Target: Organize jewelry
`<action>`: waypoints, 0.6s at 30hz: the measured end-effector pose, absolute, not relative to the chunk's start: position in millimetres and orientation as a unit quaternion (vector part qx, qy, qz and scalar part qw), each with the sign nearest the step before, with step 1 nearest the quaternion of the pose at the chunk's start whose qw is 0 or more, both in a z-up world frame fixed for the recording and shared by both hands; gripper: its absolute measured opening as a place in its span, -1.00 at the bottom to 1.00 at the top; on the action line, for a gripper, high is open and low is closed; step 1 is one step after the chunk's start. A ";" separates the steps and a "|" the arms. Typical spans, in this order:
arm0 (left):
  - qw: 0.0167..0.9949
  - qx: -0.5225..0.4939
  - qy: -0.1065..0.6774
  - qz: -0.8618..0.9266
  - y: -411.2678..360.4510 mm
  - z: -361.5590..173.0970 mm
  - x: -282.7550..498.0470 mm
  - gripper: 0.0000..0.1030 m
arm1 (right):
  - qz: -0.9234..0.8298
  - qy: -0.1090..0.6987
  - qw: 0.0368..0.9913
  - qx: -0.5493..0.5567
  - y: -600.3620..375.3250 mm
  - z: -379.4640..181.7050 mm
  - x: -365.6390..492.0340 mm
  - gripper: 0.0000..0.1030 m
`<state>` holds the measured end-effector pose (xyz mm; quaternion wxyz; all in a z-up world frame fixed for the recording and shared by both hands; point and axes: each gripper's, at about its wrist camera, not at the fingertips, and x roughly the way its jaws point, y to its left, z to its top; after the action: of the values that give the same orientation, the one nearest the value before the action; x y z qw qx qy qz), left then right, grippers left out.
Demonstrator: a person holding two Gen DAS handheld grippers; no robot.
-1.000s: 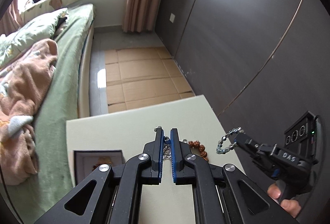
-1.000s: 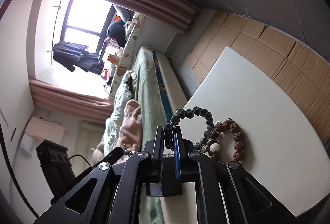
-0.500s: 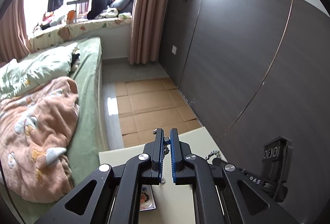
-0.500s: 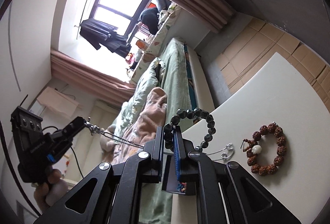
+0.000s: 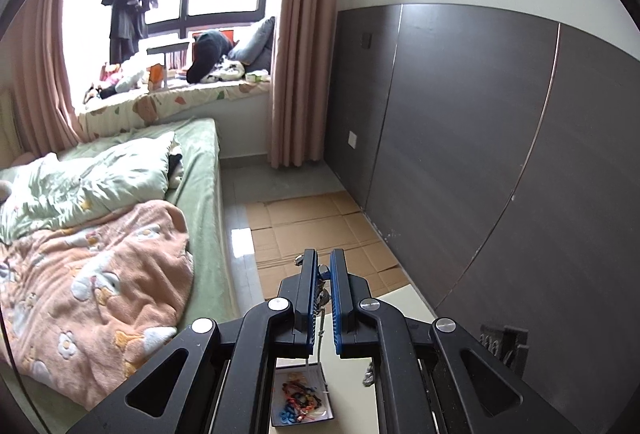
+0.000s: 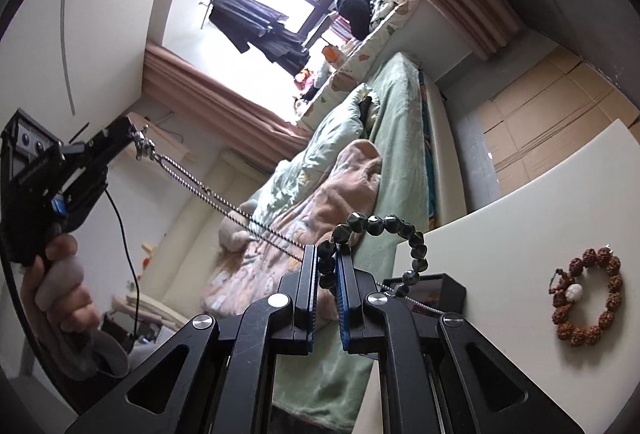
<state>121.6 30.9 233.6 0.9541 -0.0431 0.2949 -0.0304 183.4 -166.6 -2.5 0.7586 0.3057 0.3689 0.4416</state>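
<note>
The left gripper [image 5: 321,266] is closed down on the clasp end of a silver chain necklace [image 6: 224,208], held high above the desk [image 6: 500,254]. In the right wrist view the chain runs taut from that gripper [image 6: 136,138], at upper left, down and to the right, passes behind the right gripper [image 6: 328,266] and reaches the black tray [image 6: 452,286] standing on the near left edge of the desk. So its long axis is a steep diagonal, top end in the left gripper, tail at the tray. The left wrist view shows the same tray [image 5: 324,390] directly below, coloured trinkets in it, the chain hanging toward it.

The right gripper is nearly closed, pinching a black bead bracelet [image 6: 380,230] whose loop stands up and to the right. A brown bead bracelet [image 6: 588,302] lies flat on the desk, well to the right of the tray.

The next move likely turns on lowering the chain straight down into the tray; the left gripper sits above it already.
</note>
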 end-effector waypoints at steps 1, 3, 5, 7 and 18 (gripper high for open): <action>0.954 -0.042 0.295 -0.029 32.5 234.3 121.2 -0.89 | 0.445 0.372 0.757 0.301 -160.4 -2.6 183.0 -0.80; 0.955 -0.039 0.294 -0.026 36.1 234.7 121.5 -0.89 | 0.451 0.379 0.754 0.291 -148.8 -3.8 183.3 -0.80; 0.955 -0.037 0.293 -0.022 39.6 235.6 122.1 -0.89 | 0.454 0.386 0.752 0.282 -138.8 -6.4 183.5 -0.80; 0.955 -0.038 0.292 -0.020 43.9 237.8 122.6 -0.89 | 0.455 0.393 0.750 0.276 -130.4 -9.3 184.3 -0.80; 0.956 -0.030 0.289 -0.023 44.7 248.3 123.0 -0.89 | 0.435 0.454 0.736 0.251 -92.3 -40.4 199.1 -0.80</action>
<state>123.0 44.7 248.3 0.9565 -0.0296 0.2894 -0.0231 199.1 -92.3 -40.4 0.7359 0.2509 0.4544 0.4349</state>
